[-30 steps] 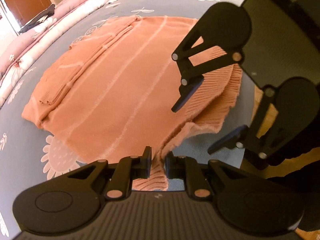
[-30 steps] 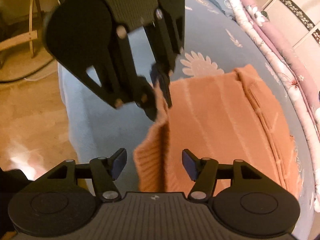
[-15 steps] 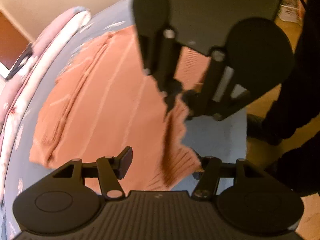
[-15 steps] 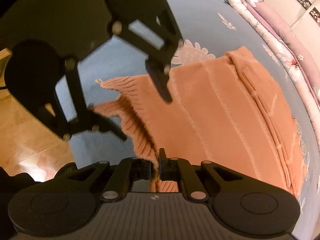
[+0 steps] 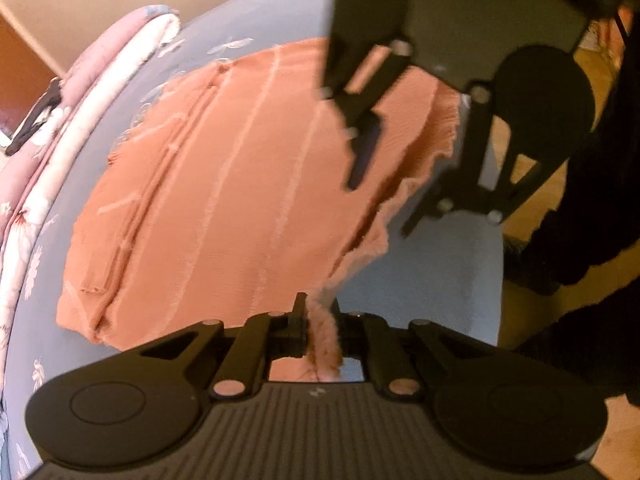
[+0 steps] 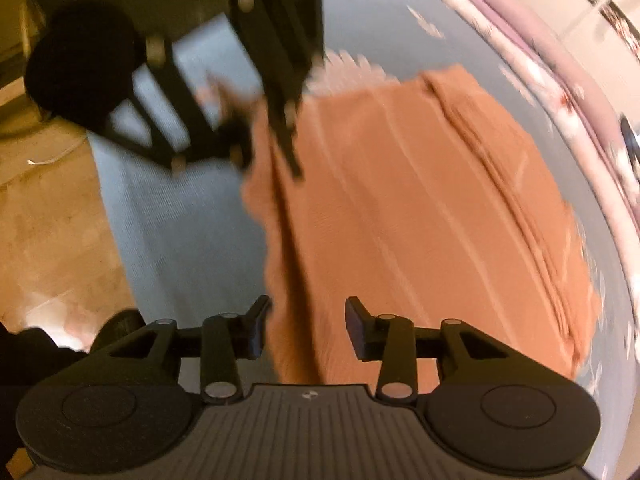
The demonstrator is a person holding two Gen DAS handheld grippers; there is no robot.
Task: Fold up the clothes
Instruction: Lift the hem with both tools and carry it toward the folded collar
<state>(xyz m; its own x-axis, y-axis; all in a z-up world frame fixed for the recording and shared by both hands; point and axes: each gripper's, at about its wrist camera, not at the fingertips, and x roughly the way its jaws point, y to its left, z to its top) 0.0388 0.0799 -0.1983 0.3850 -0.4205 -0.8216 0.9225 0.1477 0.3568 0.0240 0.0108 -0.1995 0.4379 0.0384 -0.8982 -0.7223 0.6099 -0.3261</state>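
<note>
Orange knit sweater (image 5: 224, 200) lies spread on the bed (image 5: 420, 280) with blue floral sheet, near its edge; sleeve strip already lies folded along the far side by the pink quilt (image 5: 80, 92); ribbed hem (image 5: 400, 200) on the near side is lifted and rumpled.

Left tongs (image 5: 320, 320) are clenched on the hem, knit bunched between the fingers; right tongs (image 6: 306, 326) stand spread apart, fabric running between the tips but not pinched; seen from the left wrist view, the right tongs (image 5: 384, 200) hover over the hem with fingers parted.

Step in hand, as a judgement: taking hold of the hem at two points, ready for folding the near part over toward the far side; one point is gripped, the other is not; right view is motion-blurred, so exact contact is unclear.

Next move likely calls for the right tongs to close on the hem well apart from the left grip, then both to lift evenly; risk: loose stretchy knit may slip or sag unevenly, skewing the fold.
</note>
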